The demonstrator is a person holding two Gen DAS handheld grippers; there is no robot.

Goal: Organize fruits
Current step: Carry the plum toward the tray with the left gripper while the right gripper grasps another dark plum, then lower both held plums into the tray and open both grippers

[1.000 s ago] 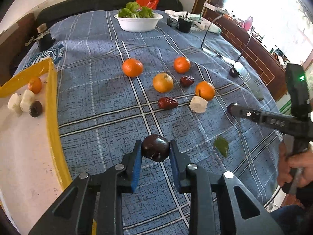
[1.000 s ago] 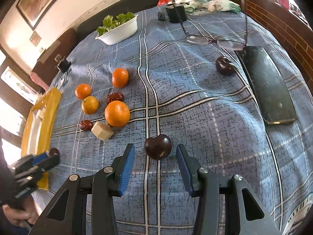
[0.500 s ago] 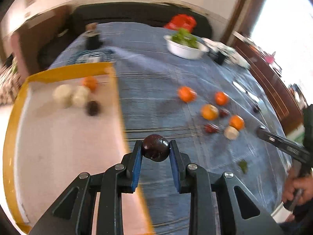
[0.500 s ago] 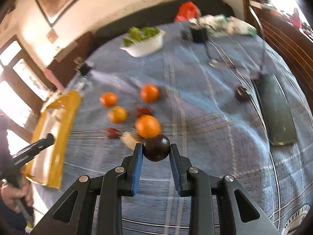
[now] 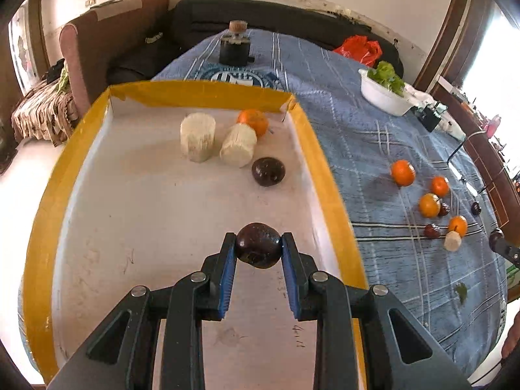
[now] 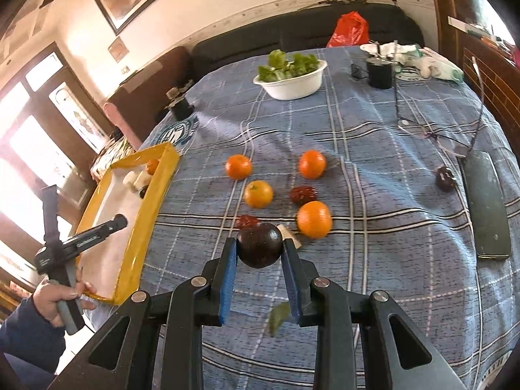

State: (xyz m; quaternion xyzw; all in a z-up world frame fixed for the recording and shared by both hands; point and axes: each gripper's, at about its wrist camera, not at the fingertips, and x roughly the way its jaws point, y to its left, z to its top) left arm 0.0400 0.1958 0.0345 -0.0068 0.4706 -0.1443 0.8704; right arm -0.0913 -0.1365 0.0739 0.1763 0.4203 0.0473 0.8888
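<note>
My left gripper (image 5: 258,249) is shut on a dark plum (image 5: 258,246) and holds it over the yellow-rimmed white tray (image 5: 328,191). The tray holds another dark plum (image 5: 268,171), two pale cylinders (image 5: 197,136) and an orange (image 5: 253,121). My right gripper (image 6: 259,249) is shut on a second dark plum (image 6: 259,244) above the blue checked tablecloth. Several oranges (image 6: 314,219) and red dates (image 6: 303,194) lie on the cloth ahead of it, with a pale chunk partly hidden behind the plum. The tray (image 6: 149,208) is to the left in the right wrist view.
A white bowl of greens (image 6: 291,79) stands at the far side. A lone dark plum (image 6: 444,178) lies beside a black phone (image 6: 486,208) and glasses (image 6: 422,130) on the right. A green leaf (image 6: 279,317) lies near the front. A black jar (image 5: 234,50) stands beyond the tray.
My left gripper has swung left with its plum, from over the cloth to over the tray. My right gripper closed on the plum on the cloth and lifted it.
</note>
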